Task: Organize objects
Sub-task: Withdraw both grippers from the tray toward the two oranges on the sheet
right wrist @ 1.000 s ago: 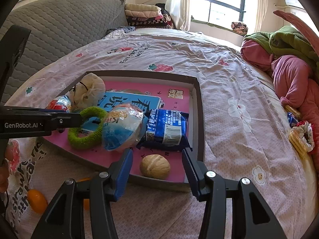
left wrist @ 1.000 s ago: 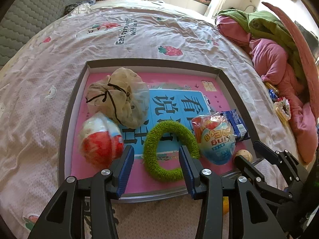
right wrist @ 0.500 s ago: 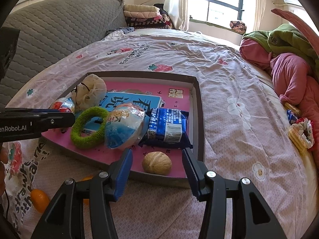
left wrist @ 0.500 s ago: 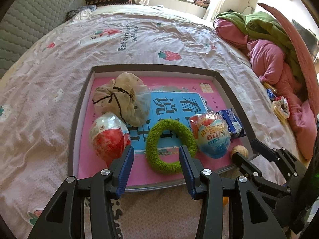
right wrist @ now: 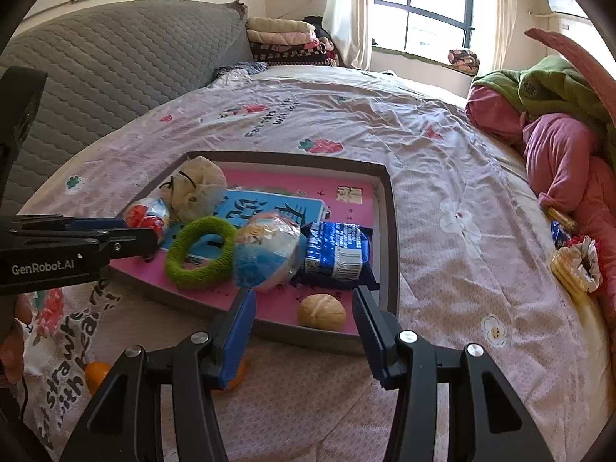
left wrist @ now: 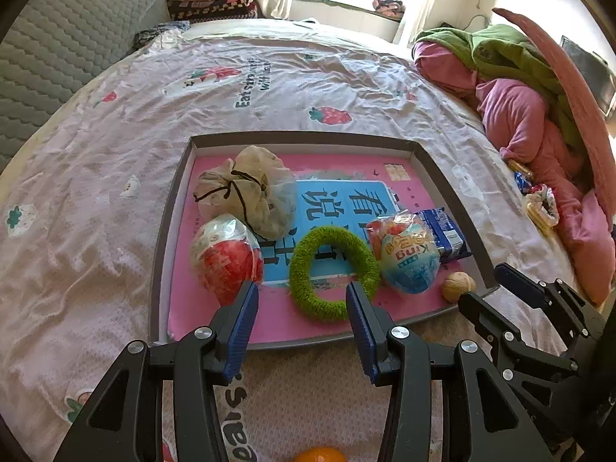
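Note:
A grey-rimmed tray (left wrist: 161, 238) with a pink floor lies on the bed. In it are a beige drawstring pouch (left wrist: 250, 196), a red wrapped egg (left wrist: 227, 258), a green fuzzy ring (left wrist: 333, 269), a blue wrapped egg (left wrist: 408, 258), a blue snack pack (left wrist: 442, 231) and a walnut (left wrist: 458, 287). My left gripper (left wrist: 302, 308) is open and empty, just short of the green ring. My right gripper (right wrist: 304, 315) is open and empty, near the walnut (right wrist: 321, 312) at the tray's front rim (right wrist: 392, 231).
Small oranges lie on the bedsheet in front of the tray (right wrist: 96, 373) (left wrist: 317, 454). A pile of pink and green clothes (right wrist: 558, 134) and loose snacks (right wrist: 573, 265) sit at the right. A grey quilted headboard (right wrist: 115, 57) stands at the left.
Both grippers have drawn back and up from the tray, so the objects look smaller and farther. Both stay open and empty. Nothing in the tray has moved.

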The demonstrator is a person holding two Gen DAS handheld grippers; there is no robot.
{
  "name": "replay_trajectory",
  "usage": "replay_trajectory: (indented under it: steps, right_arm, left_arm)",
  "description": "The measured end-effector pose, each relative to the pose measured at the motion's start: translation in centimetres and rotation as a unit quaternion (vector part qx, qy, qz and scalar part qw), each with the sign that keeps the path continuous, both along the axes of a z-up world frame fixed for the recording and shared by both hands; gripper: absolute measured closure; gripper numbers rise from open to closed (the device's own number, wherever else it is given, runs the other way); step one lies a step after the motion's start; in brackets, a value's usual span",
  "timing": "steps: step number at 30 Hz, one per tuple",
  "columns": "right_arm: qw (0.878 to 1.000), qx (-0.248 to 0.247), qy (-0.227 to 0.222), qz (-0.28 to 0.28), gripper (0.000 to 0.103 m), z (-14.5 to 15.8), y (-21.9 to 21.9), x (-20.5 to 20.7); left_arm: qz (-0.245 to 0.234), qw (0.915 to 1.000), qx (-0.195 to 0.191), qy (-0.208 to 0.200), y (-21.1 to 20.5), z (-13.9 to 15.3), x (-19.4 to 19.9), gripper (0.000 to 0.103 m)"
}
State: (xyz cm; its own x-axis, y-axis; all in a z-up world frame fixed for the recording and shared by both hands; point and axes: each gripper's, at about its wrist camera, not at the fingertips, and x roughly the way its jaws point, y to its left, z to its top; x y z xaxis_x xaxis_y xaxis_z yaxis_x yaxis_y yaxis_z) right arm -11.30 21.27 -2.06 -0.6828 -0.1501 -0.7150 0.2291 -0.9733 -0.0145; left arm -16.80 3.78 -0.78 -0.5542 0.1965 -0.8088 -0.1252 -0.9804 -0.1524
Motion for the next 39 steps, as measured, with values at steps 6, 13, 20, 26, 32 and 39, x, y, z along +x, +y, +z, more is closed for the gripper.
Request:
replay_trajectory:
  steps: [6, 13, 20, 26, 32, 39]
  right_arm:
    - [1.000, -0.001, 0.008, 0.010, 0.051, 0.9, -0.6, 0.7]
    - [1.000, -0.004, 0.015, 0.019, 0.049, 1.7, -1.0, 1.6]
    - [1.000, -0.008, 0.015, 0.026, 0.045, 2.1, -1.3, 2.1]
    - [0.999, -0.013, 0.019, 0.028, 0.045, 2.5, -1.3, 2.8]
    - [0.999, -0.020, 0.022, 0.029, 0.045, 2.8, -1.3, 3.4]
    - [0.999, -0.027, 0.020, 0.025, 0.045, 2.7, -1.1, 4.1]
  left_arm:
    - [0.001, 0.9999, -0.003, 0.014, -0.2, 1.1, 0.7, 0.053]
    - [0.005, 0.9997, -0.006, 0.022, -0.8, 1.9, 1.8, 0.044]
    - [0.006, 0.9997, -0.003, 0.023, -1.0, 2.3, 2.7, 0.043]
    - [0.005, 0.9995, -0.008, 0.029, -1.0, 2.7, 3.9, 0.034]
    - [0.013, 0.9995, -0.003, 0.030, -1.5, 2.4, 5.6, 0.033]
    - [0.017, 0.9995, -0.003, 0.028, -1.8, 1.9, 7.2, 0.032]
